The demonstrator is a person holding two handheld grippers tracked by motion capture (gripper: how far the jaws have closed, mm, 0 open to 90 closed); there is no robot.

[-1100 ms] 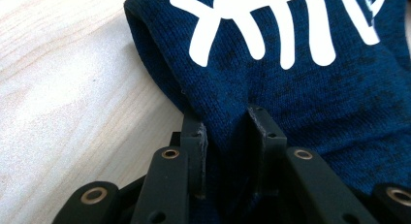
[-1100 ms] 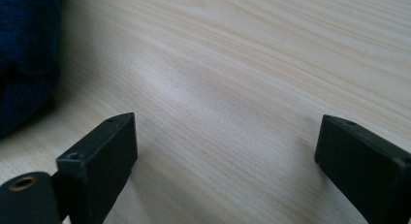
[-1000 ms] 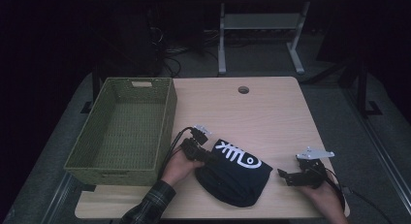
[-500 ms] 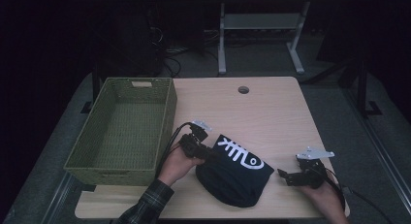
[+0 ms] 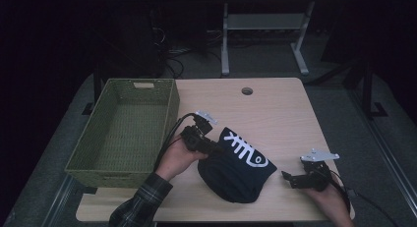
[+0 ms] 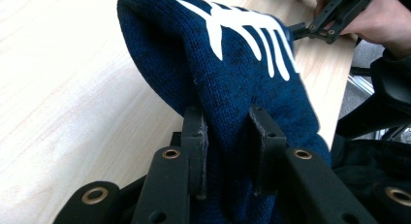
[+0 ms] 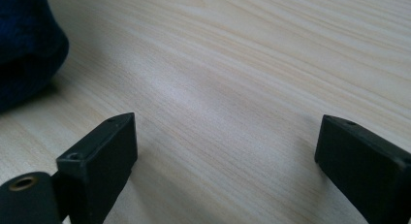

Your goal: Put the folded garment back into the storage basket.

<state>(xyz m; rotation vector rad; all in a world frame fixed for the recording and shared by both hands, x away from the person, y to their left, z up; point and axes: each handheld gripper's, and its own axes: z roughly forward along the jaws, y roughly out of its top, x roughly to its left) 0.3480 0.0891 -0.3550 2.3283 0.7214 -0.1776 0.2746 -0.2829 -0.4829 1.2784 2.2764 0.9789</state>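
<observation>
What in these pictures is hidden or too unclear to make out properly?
- The knitted hat's underside and opening: hidden in the left gripper view by its own bunched folds, and in the high view it is too dark.
- The left tool's pad faces: covered by the knit they pinch.
- The hat's white design: creased in the high view, and part of it is folded away.
- The basket's near inner wall: hidden behind its own rim in the high view.

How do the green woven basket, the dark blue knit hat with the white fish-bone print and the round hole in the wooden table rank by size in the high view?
1. Green woven basket
2. Dark blue knit hat
3. Round hole
</observation>
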